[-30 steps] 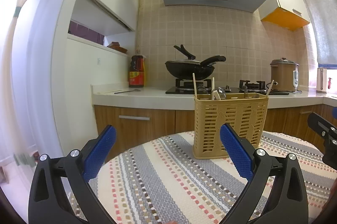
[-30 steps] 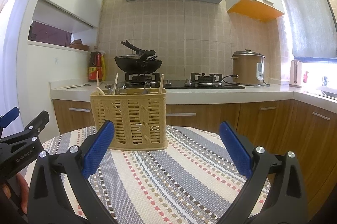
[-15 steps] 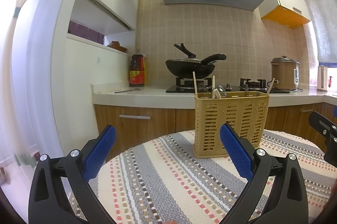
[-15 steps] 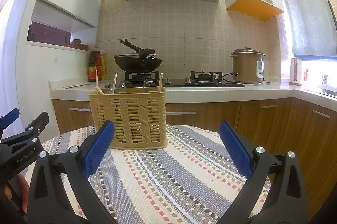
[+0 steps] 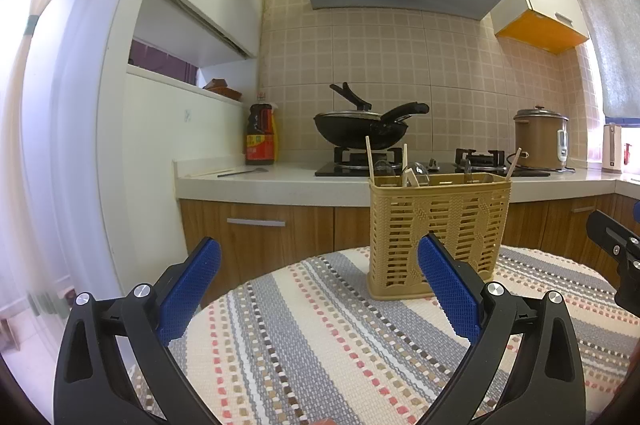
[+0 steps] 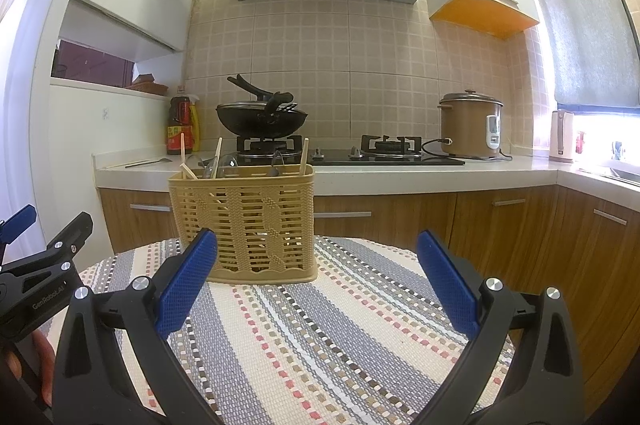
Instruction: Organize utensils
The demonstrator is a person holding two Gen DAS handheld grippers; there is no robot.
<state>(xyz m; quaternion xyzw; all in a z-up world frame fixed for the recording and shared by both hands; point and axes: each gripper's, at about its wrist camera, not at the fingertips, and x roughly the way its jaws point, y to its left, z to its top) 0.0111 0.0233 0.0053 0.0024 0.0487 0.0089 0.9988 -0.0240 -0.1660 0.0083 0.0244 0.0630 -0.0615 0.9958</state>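
Where both grippers' fingers gape, utensil basket (image 6: 244, 221) just beyond, untouched.

tan slotted basket (image 5: 440, 225) | upright on table | chopsticks (image 5: 369, 157), spoons (image 5: 418, 172) inside

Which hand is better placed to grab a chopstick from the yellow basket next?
Probably the right gripper: in its view the basket sits nearer the middle, with chopsticks just above its open jaws. The left gripper, also open, sees it off to one side.
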